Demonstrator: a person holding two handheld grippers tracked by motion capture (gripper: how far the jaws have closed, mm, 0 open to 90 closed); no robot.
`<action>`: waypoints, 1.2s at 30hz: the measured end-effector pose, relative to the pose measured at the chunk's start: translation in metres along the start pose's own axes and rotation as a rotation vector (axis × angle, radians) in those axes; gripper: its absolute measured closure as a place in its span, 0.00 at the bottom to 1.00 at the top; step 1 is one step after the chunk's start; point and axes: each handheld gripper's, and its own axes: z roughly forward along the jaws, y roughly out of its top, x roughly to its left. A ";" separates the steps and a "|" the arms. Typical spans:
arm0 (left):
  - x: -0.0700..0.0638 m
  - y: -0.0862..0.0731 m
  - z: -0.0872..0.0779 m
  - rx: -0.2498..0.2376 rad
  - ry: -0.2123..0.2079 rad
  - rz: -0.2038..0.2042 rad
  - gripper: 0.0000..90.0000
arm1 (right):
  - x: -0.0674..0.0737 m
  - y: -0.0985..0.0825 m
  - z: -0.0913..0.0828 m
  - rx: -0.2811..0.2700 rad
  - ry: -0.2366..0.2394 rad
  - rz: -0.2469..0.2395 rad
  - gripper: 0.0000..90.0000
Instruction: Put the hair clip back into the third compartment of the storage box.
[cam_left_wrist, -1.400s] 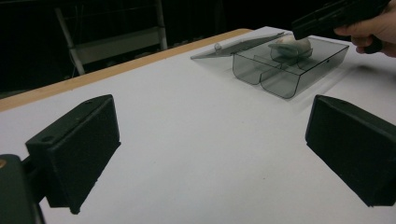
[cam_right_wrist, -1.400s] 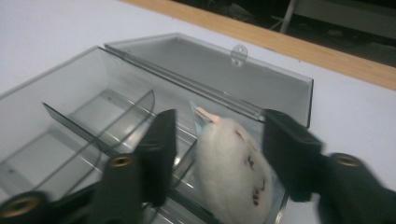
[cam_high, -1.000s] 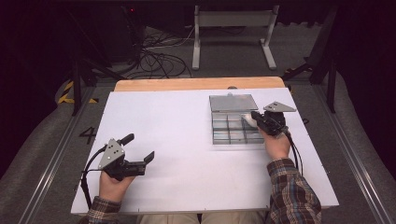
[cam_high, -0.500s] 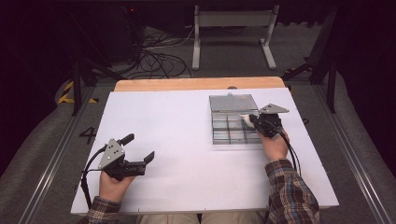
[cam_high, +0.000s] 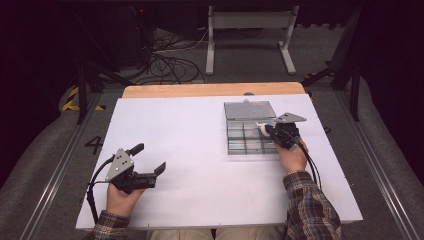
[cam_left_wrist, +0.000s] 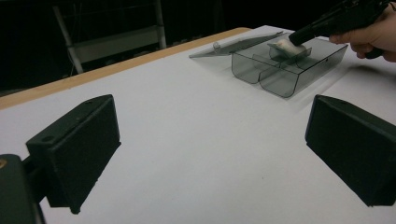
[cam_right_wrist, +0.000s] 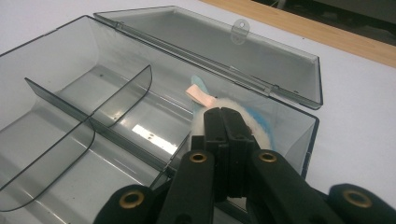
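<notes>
A white surface (cam_high: 200, 150) with a wooden strip along its far edge carries a clear, smoke-tinted compartment box (cam_high: 240, 145) toward its right side, with the hinged lid (cam_high: 249, 110) lying open and flat behind it. The right gripper (cam_high: 266, 128) reaches over the box's far right corner, its jaws pressed together on a small soft white item (cam_right_wrist: 224, 122) with a blue part and a pinkish tab; in the right gripper view the item sits at the top of the far corner compartment, just beside the hinge wall, though whether it touches the floor of that compartment cannot be told. The other compartments in sight, set off by curved dividers (cam_right_wrist: 116, 100), hold nothing. The left gripper (cam_high: 150, 162) rests near the front left of the surface, well apart from the box, held in the person's left hand (cam_high: 120, 197); its jaws stand wide apart with nothing between them, and in its own view the bare surface shows between them.
</notes>
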 end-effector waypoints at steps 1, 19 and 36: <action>0.000 0.000 0.000 0.000 0.000 0.000 0.04 | 0.000 0.000 0.001 0.000 -0.003 0.000 1.00; 0.001 0.000 0.000 -0.001 0.000 0.002 0.04 | -0.007 -0.005 -0.005 -0.069 0.050 0.082 0.94; 0.002 0.000 -0.001 -0.008 0.005 -0.014 0.04 | -0.005 -0.004 -0.008 -0.123 0.078 0.124 0.52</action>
